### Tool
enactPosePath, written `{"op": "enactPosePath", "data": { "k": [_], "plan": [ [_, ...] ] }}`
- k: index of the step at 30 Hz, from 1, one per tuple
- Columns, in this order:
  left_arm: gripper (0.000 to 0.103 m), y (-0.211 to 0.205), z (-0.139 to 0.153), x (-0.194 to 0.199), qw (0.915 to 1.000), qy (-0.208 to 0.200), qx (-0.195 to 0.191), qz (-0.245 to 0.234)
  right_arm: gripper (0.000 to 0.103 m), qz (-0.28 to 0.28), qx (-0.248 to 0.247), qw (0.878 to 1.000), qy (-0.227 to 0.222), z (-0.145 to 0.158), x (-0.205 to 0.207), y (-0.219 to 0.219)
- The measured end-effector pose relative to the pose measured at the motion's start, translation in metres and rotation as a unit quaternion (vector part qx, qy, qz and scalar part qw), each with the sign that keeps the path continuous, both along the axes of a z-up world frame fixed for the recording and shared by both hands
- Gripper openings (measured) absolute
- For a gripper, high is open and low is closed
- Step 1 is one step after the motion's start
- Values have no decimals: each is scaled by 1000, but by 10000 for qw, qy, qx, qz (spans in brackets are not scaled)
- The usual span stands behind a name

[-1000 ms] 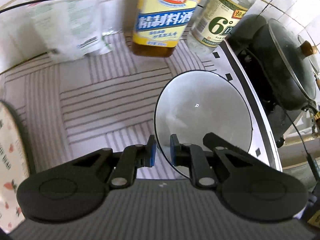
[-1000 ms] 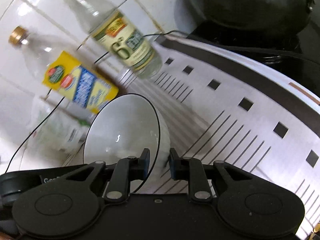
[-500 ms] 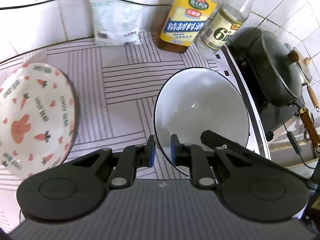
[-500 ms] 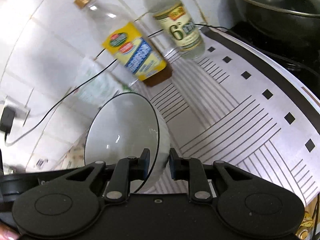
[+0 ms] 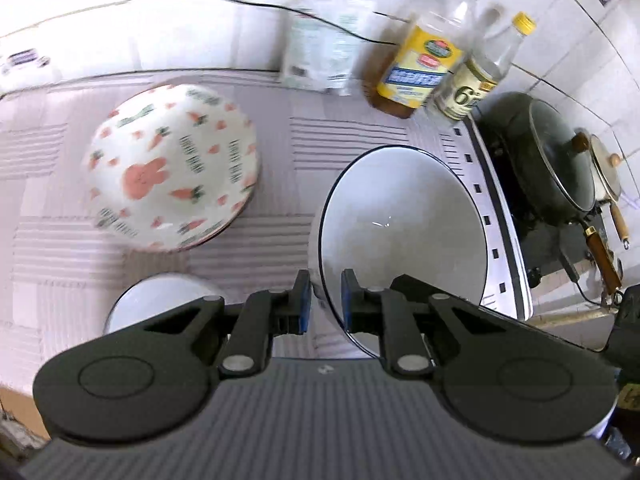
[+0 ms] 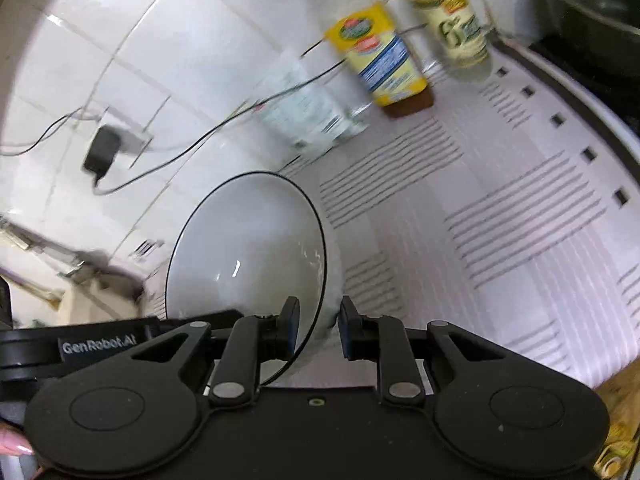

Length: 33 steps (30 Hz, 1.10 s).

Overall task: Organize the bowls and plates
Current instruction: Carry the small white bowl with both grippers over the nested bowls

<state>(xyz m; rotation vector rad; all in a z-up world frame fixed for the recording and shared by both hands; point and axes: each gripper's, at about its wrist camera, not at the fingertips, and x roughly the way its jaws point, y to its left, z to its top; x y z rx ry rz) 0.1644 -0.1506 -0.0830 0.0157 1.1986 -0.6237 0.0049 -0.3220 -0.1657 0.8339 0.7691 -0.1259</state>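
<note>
In the left wrist view my left gripper (image 5: 325, 305) is shut on the near rim of a white bowl with a thin dark rim (image 5: 400, 240), held tilted above the striped counter mat (image 5: 352, 136). A bunny-and-carrot patterned bowl (image 5: 172, 168) lies on the mat to its left. Another white bowl (image 5: 160, 300) is partly hidden behind the left finger arm. In the right wrist view my right gripper (image 6: 318, 328) is shut on the rim of a second white dark-rimmed bowl (image 6: 248, 252), which is tilted up to the left of the fingers.
A yellow-labelled bottle (image 5: 424, 64), a clear bottle (image 5: 472, 84) and a plastic bag (image 5: 320, 52) stand against the tiled wall. A lidded dark wok (image 5: 552, 164) sits on the stove to the right. A plug and cable (image 6: 102, 156) hang on the wall.
Both grippers have risen and pulled back from the wall, each still gripping its white bowl. The patterned bowl and the low white bowl have come into the left view.
</note>
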Motion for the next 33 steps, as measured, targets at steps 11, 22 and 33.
{"op": "enactPosePath", "data": {
  "k": [11, 22, 33],
  "plan": [
    [14, 68, -7, -23, 9993, 94, 240, 283, 25, 763, -53, 9971, -65, 9, -4, 62],
    [14, 104, -28, -20, 9971, 156, 430, 604, 25, 1209, -448, 9916, -82, 2, 16, 103],
    [15, 103, -49, -12, 9953, 286, 768, 513, 25, 1730, -1531, 9729, -87, -14, 35, 132]
  ]
}}
